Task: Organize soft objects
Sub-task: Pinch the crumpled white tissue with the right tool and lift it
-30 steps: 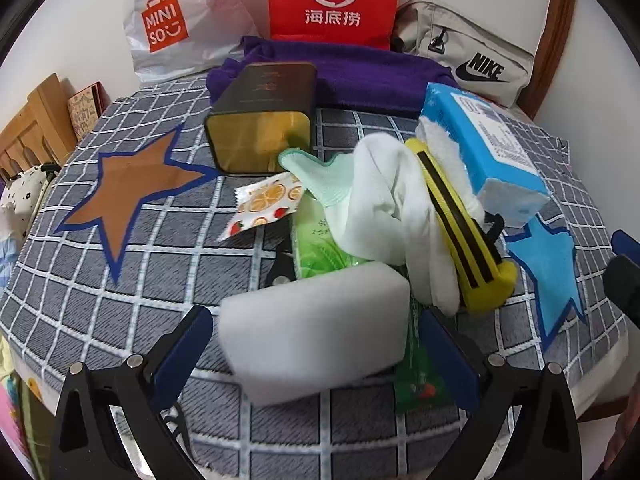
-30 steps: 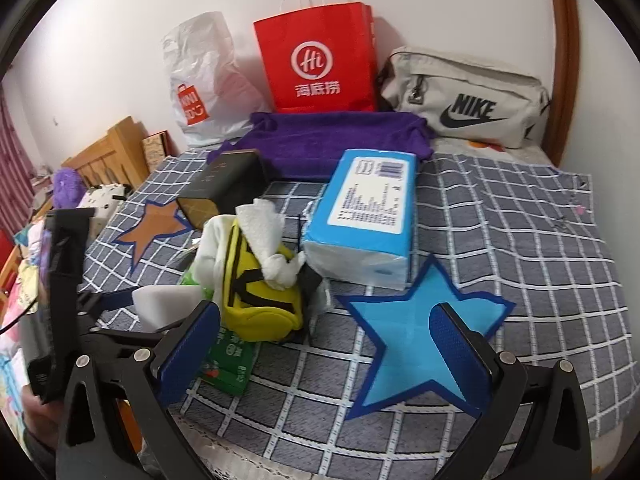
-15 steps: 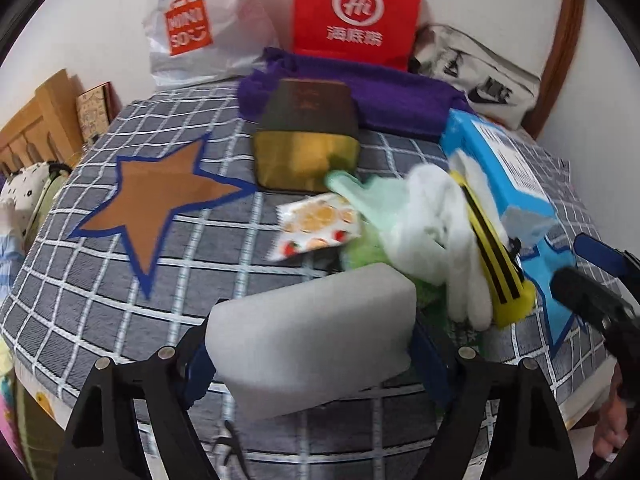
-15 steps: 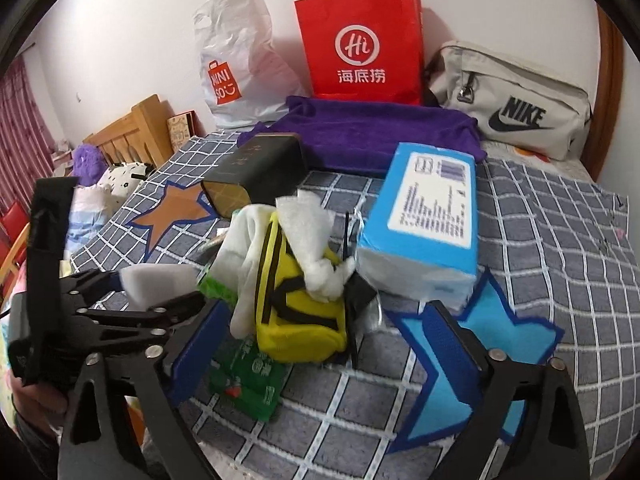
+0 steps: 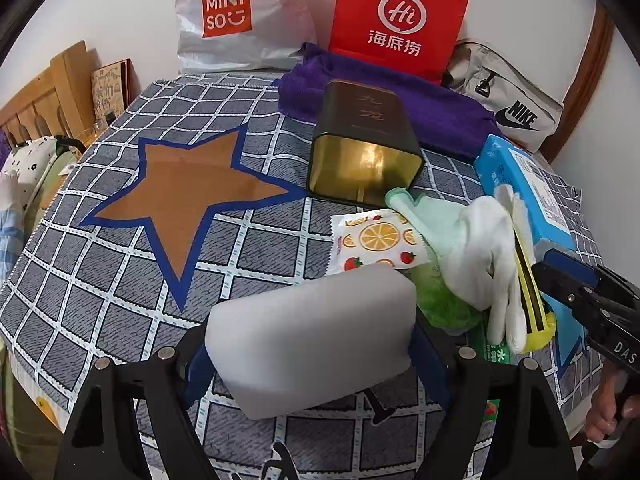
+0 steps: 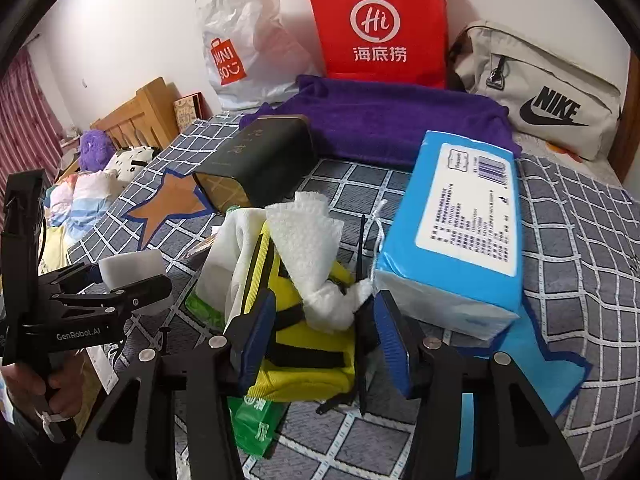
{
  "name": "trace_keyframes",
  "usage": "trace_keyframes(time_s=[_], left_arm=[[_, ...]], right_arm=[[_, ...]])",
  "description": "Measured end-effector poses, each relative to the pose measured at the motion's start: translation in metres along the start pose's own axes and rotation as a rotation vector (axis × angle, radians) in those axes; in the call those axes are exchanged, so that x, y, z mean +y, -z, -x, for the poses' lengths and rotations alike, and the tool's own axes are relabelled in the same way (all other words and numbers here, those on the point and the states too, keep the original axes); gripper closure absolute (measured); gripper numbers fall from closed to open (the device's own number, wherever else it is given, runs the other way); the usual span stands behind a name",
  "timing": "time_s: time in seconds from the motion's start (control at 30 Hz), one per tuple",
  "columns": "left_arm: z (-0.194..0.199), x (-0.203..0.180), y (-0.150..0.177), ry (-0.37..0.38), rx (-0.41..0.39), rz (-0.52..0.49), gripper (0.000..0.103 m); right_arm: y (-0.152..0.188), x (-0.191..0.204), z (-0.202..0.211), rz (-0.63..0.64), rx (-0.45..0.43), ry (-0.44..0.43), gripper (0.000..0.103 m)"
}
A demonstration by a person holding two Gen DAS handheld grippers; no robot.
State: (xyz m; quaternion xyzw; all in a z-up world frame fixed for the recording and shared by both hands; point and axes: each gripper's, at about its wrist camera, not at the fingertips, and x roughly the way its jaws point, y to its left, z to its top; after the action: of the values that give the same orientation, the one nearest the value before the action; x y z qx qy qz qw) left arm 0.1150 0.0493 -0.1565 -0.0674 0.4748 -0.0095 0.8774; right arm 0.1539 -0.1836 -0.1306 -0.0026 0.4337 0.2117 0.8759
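My left gripper [image 5: 312, 360] is shut on a white sponge block [image 5: 312, 332] and holds it above the checked cloth, near the brown star [image 5: 188, 200]. The right wrist view shows that sponge [image 6: 132, 266] at the left. My right gripper [image 6: 320, 340] is closing around a yellow pouch with black straps [image 6: 304, 356]. The left pad touches the pouch, while the right pad stands just clear beside a black strap. A white paper towel [image 6: 308, 248] and a white glove [image 5: 484, 256] lie on the pouch. A green wipes pack [image 6: 252, 420] sits under it.
A blue tissue pack [image 6: 460, 232] lies partly on the blue star [image 6: 532, 356], right of the pouch. A dark tin [image 5: 360, 152] lies on its side behind a fruit-print sachet [image 5: 376, 240]. At the back are a purple towel [image 6: 392, 120], a red bag [image 6: 380, 24] and a Nike bag [image 6: 540, 92].
The left jaws closed on the sponge and carried it left toward the brown star. The right gripper came down over the yellow pouch and its jaws narrowed around it.
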Motion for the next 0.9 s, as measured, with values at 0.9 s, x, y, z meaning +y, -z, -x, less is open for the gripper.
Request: trace_keyframes(time_s=[0.9], left_arm=[[-0.004,0.015,-0.007,-0.063,0.002,0.018,0.021]], right_arm=[[0.039,-0.043,0.033,-0.008,0.096,0.166,0.081]])
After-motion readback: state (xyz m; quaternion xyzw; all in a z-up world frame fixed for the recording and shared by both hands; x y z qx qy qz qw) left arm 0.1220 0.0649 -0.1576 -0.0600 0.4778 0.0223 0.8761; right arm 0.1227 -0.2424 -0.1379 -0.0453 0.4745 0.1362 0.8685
